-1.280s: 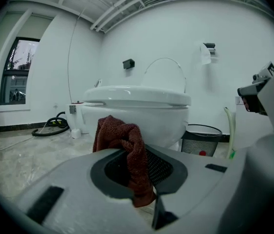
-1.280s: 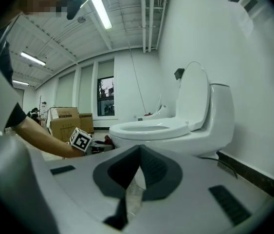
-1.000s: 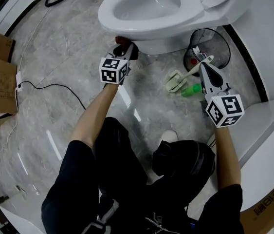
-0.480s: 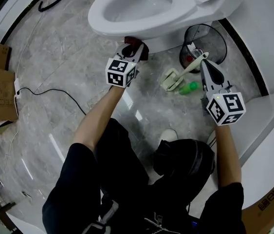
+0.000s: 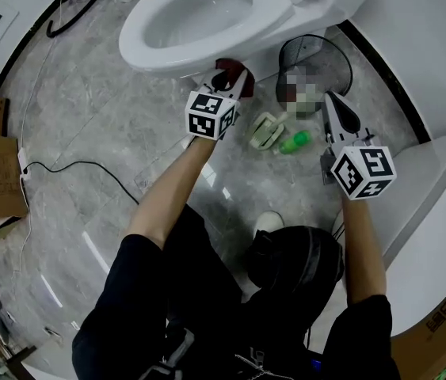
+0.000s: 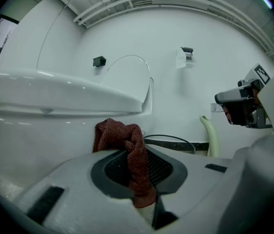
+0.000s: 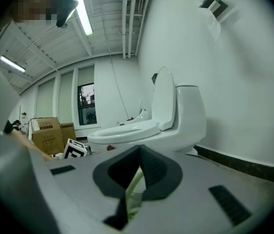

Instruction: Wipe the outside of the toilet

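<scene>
White toilet, lid up; crumpled dark red cloth just under its bowl's rim

Toilet glossy ceramic; cloth rough red terry; floor polished stone; brush handle smooth plastic.

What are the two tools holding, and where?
The left tool pinches a red cloth by one end. The right tool grips the pale long-handled brush near its handle's top.

We see only a corner of the cloth under the toilet rim; its tank is cut off, and the bin's contents are unreadable.
</scene>
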A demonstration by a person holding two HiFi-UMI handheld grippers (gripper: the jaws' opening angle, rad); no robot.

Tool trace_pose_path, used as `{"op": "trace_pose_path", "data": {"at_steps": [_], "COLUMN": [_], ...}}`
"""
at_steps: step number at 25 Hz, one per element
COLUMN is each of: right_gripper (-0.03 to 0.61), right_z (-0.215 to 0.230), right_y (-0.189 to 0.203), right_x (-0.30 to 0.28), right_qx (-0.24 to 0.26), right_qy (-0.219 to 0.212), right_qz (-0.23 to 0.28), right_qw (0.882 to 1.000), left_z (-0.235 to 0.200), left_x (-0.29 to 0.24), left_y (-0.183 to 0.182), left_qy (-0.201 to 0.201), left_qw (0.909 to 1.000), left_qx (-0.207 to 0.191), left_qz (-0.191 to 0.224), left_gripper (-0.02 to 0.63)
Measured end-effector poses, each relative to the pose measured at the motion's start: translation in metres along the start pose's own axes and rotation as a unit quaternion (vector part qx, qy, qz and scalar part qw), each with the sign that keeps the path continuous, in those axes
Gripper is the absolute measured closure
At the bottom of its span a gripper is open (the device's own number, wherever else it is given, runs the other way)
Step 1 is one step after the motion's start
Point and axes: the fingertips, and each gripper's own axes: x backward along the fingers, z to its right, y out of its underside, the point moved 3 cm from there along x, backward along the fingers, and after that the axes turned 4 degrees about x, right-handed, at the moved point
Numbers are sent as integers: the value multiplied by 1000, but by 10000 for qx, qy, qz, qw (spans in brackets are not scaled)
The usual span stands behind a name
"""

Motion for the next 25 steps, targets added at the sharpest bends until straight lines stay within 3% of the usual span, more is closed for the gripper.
{"op": "trace_pose_path", "data": {"at_steps": [5,11,18,21,25], "right_gripper": [577,577,577,577,577], "right_z": [3,4,2,-19,-56], "right_y": [-10,-28,-59,-91,-167], "right_x": [2,-4,-9,-3,10], "right_qx": [-40,55,128,108,104], "right_qy": [72,17,-14,-163,-431], "right_qz": [66,-14,-631,-942,-1280], "right_qw": [9999,10000,9979,9954,9908], "left_z": [19,46,75,79,82], "left_x": [-35,-58,-5,33,102], "left_y": [-5,-7,-33,-50,-116], "left_qy": [201,794,1349,1424,1136], "left_qw": [9998,9956,9821,9775,9823], "left_qx": [70,-432,-1120,-1137,-924], "left_qz": [-33,-234,-692,-1062,-1167], "left_gripper": [554,552,552,552,552]}}
